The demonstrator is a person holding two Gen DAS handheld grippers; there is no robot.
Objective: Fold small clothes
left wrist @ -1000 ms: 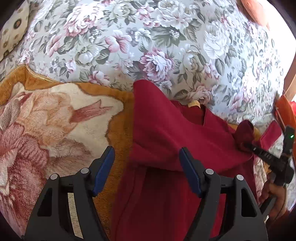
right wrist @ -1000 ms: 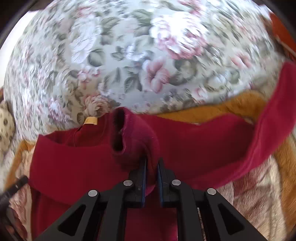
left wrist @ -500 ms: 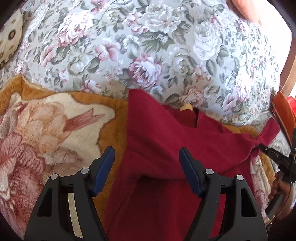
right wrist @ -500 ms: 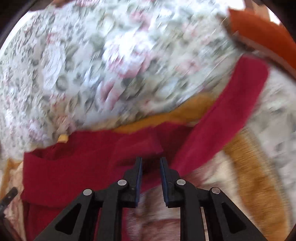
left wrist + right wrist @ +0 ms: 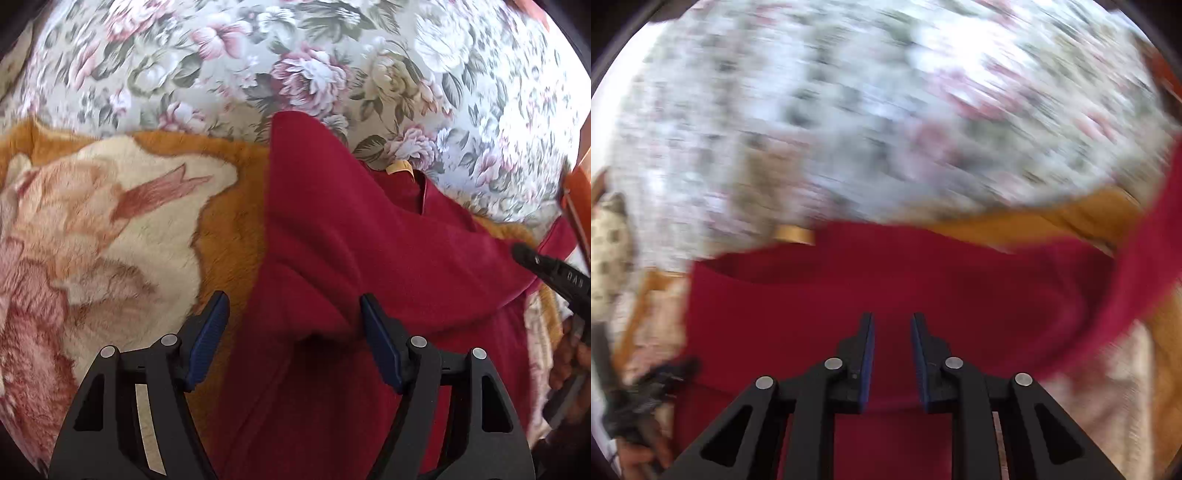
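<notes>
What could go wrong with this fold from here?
1. The folded-over flap of the red garment lies loose and bunched between the open left gripper; it may slide back.
2. The right gripper is open above the cloth, holding nothing, and its view is blurred, so a regrasp could miss.

Right tongs point(image 5: 892, 363) released red garment point(image 5: 886, 284), jaws now parted; sleeve laid across body.

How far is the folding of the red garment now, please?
Done: one sleeve of the red garment lies folded across its body. In hand: nothing; the left hand-held gripper is wide open over the fold, and the right hand-held gripper is open too, gripping no cloth. Left: the other sleeve lies spread over the orange blanket, and the body is unfolded.
</notes>
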